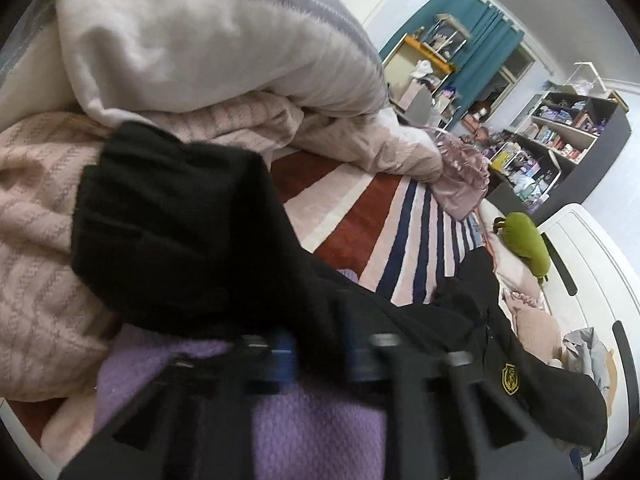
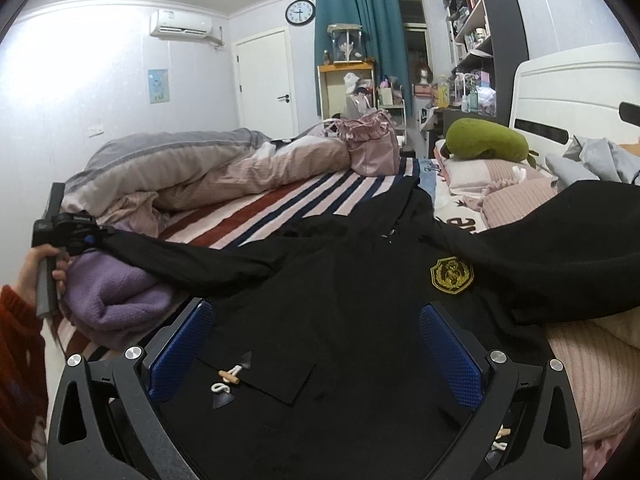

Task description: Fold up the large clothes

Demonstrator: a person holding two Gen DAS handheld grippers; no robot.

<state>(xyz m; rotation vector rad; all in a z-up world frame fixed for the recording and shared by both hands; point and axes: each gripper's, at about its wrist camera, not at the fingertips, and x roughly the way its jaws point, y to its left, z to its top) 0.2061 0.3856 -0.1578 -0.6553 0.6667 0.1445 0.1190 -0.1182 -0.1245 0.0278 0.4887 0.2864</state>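
A large black coat [image 2: 340, 292] with a gold badge [image 2: 451, 275] and a toggle button [image 2: 229, 377] lies spread on the striped bed. My left gripper [image 1: 320, 360] is shut on the coat's left sleeve [image 1: 180, 232], whose cuff hangs in front of the camera. In the right wrist view the left gripper [image 2: 86, 238] holds that sleeve [image 2: 192, 260] stretched out at the far left. My right gripper [image 2: 316, 344] is open and empty, just above the coat's front. The other sleeve [image 2: 560, 256] lies across the pillows on the right.
A folded purple knit [image 2: 112, 296] sits under the held sleeve. A bunched pink and grey duvet [image 2: 200, 168] lies at the far side of the bed. A pink bag [image 2: 374, 148], a green plush [image 2: 486, 140], pillows [image 2: 516, 200] and the white headboard [image 2: 576, 92] are at the right.
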